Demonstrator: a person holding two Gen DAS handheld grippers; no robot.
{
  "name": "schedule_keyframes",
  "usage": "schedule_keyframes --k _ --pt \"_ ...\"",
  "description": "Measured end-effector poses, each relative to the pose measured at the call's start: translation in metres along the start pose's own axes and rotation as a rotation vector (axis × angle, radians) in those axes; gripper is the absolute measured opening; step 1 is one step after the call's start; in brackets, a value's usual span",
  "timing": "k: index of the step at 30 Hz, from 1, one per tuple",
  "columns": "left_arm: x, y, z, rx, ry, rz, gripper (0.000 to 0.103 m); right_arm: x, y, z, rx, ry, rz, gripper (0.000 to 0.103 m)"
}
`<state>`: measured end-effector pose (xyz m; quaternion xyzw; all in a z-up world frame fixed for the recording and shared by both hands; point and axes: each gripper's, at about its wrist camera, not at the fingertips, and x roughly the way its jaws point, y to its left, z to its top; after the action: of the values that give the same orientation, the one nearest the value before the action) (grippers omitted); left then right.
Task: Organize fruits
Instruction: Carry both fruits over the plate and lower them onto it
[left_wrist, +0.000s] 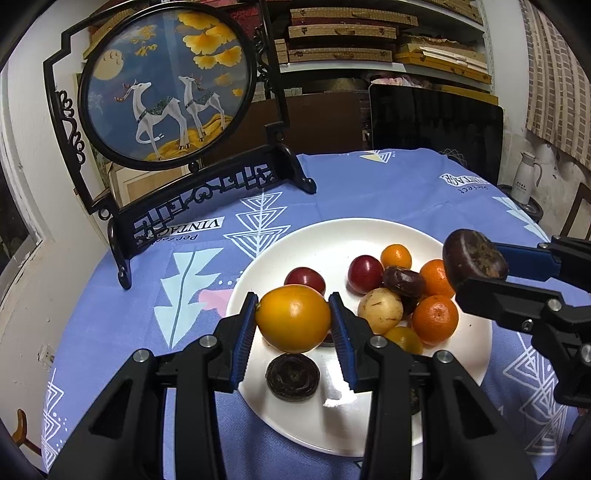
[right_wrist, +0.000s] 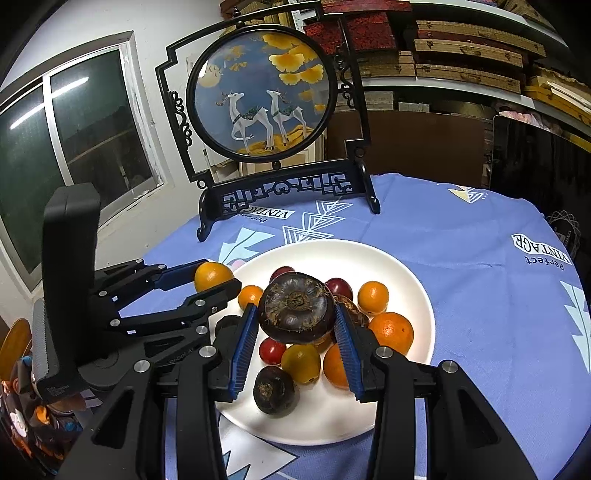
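While a white plate below both tools carries small oranges, red plums, dark water chestnuts and 1 pale potato-like fruit, 2 fruits are lifted above it. A smooth yellow-orange fruit sits between the blue pads of the left gripper, which is closed narrowly against both its sides. Beside it, the right gripper clamps a dark brown water chestnut, flat and crusty on top, with both pads touching it over the plate's middle.

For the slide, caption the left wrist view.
Left gripper clamps a yellow-orange fruit above the white plate; right gripper holds a dark fruit.
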<state>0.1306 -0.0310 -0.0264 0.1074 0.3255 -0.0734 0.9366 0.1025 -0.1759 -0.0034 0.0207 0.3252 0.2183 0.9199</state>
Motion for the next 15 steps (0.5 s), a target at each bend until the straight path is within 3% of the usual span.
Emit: schedule_keyframes --k 15 --pt "0.017 0.002 0.003 -0.001 0.027 0.001 0.038 0.011 -0.004 0.008 -0.011 0.003 -0.017 0.043"
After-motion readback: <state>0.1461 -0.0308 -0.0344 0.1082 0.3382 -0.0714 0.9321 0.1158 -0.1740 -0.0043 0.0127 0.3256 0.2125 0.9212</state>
